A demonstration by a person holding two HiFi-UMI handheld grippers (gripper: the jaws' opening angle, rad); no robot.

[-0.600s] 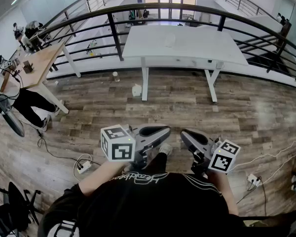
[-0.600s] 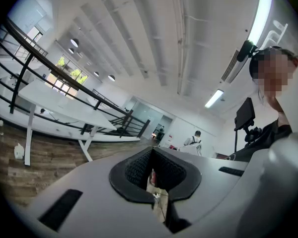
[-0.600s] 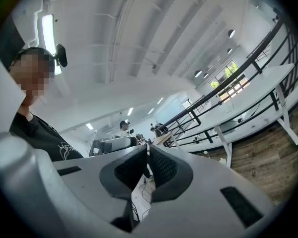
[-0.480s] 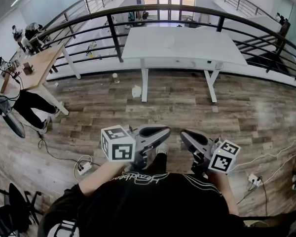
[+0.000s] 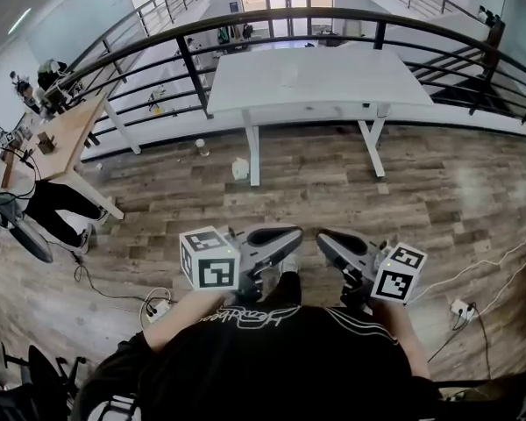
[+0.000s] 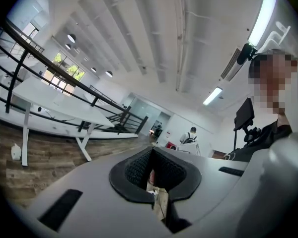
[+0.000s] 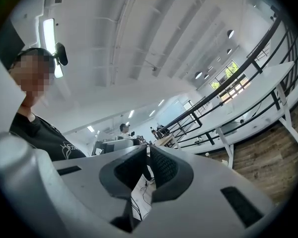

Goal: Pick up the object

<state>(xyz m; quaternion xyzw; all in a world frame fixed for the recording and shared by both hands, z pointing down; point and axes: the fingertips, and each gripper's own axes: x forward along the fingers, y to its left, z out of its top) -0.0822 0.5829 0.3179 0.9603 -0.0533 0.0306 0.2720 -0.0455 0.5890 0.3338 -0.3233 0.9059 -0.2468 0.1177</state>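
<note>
In the head view both grippers are held low, close to the person's chest, above the wood floor. The left gripper and the right gripper point forward, side by side. Each is shut with nothing between its jaws. The left gripper view shows the left gripper's dark ribbed pads meeting, and the right gripper view shows the same for the right gripper's pads. A white table stands ahead across the floor. A small pale thing lies on it, too small to identify.
A black railing curves behind the white table. A wooden table stands at the left with a person's legs beside it. A white container sits on the floor. Power strips and cables lie at left and right.
The head view has shifted slightly, so the table and railing sit a little further left. Both grippers stay where they were, still shut.
</note>
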